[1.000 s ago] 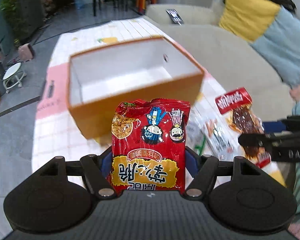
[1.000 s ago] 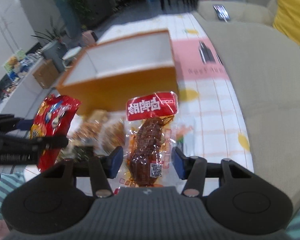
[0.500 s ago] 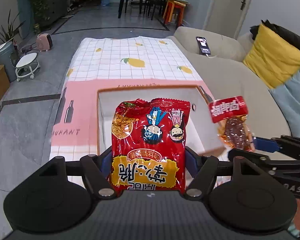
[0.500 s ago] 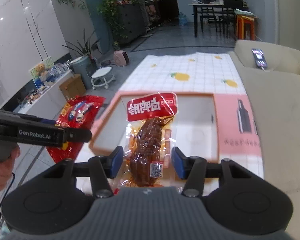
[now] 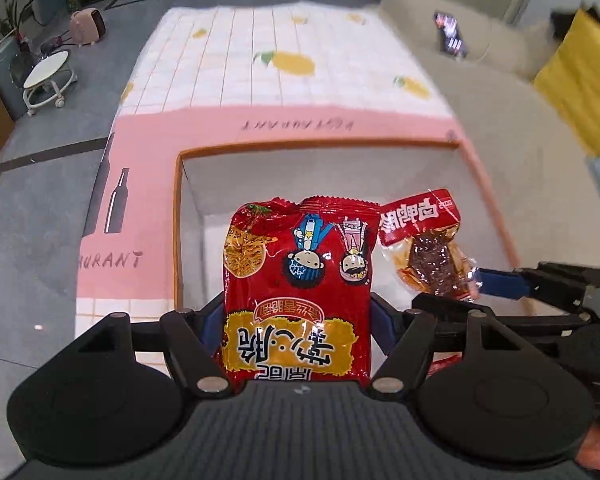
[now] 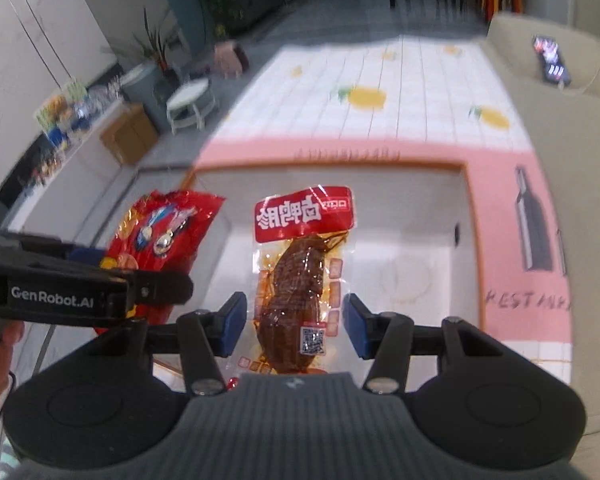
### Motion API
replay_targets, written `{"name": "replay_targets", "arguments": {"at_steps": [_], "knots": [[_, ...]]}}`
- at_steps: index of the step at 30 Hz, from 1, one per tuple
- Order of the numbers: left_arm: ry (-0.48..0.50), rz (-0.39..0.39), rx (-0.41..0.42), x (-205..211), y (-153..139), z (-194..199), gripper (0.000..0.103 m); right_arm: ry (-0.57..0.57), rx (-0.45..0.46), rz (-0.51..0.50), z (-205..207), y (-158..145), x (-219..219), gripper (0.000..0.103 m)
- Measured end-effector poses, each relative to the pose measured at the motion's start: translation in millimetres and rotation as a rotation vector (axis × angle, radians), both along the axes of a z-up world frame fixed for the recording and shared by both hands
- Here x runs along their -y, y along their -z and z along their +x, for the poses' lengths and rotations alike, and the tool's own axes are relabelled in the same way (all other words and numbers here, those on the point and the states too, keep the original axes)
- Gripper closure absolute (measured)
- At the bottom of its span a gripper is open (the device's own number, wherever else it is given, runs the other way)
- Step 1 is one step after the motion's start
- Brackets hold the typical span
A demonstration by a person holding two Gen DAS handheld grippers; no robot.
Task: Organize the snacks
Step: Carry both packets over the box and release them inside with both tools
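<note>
My left gripper (image 5: 298,328) is shut on a red noodle-snack bag (image 5: 298,280) with cartoon faces and holds it over the open orange box (image 5: 316,146) with a white inside. The bag also shows in the right wrist view (image 6: 160,236). My right gripper (image 6: 294,322) holds a clear meat-snack packet (image 6: 300,272) with a red header over the same box (image 6: 470,200). Its blue pads (image 6: 232,322) stand apart from the packet's sides in this view. The packet shows right of the red bag in the left wrist view (image 5: 428,252).
The box stands on a table with a pink and white lemon-print cloth (image 5: 260,64). A beige sofa (image 5: 512,120) with a phone (image 5: 450,38) and yellow cushion (image 5: 584,80) runs along the right. A white stool (image 5: 46,80) stands on the floor at left.
Both grippers have moved forward and tilted down over the box, so its white inside now lies directly under both snacks. The two snacks are closer together.
</note>
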State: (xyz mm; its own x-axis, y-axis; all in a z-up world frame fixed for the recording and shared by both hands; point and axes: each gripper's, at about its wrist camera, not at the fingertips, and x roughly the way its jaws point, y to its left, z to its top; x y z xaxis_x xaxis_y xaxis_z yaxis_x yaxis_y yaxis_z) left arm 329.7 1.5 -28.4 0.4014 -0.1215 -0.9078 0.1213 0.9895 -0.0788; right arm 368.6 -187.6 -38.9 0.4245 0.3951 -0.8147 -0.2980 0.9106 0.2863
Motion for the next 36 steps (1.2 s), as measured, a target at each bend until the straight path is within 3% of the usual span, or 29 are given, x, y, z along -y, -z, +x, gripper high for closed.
{"name": "replay_targets", "arguments": {"at_steps": [5, 6, 7, 10, 15, 19, 22, 25, 26, 27, 28, 36], "knots": [[0.038, 0.081, -0.091, 8, 29, 20, 0.022, -0.053, -0.109, -0.031, 29, 37, -5, 0.053], [0.05, 0.094, -0.102, 10, 34, 22, 0.022, -0.067, -0.126, -0.041, 33, 43, -6, 0.067], [0.061, 0.106, -0.109, 12, 38, 23, 0.022, -0.084, -0.143, -0.044, 36, 48, -6, 0.09], [0.105, 0.144, -0.116, 19, 49, 23, 0.022, -0.076, -0.222, -0.055, 49, 70, -3, 0.096], [0.147, 0.183, -0.148, 26, 67, 25, 0.022, -0.111, -0.243, -0.07, 48, 87, -9, 0.102], [0.152, 0.223, -0.158, 26, 75, 24, 0.02, -0.125, -0.269, -0.065, 52, 94, -13, 0.102], [0.148, 0.241, -0.145, 26, 76, 25, 0.014, -0.13, -0.268, -0.08, 51, 96, -13, 0.101], [0.134, 0.243, -0.133, 26, 75, 27, 0.012, -0.122, -0.273, -0.073, 51, 93, -13, 0.095], [0.126, 0.24, -0.128, 26, 74, 26, 0.012, -0.115, -0.279, -0.074, 53, 93, -13, 0.089], [0.119, 0.231, -0.121, 26, 74, 27, 0.011, -0.107, -0.282, -0.077, 54, 94, -13, 0.075], [0.11, 0.217, -0.114, 23, 74, 27, 0.011, -0.099, -0.282, -0.08, 55, 94, -13, 0.069], [0.039, 0.097, -0.02, 1, 42, 18, 0.011, -0.08, -0.305, -0.135, 67, 99, -25, 0.068]]}}
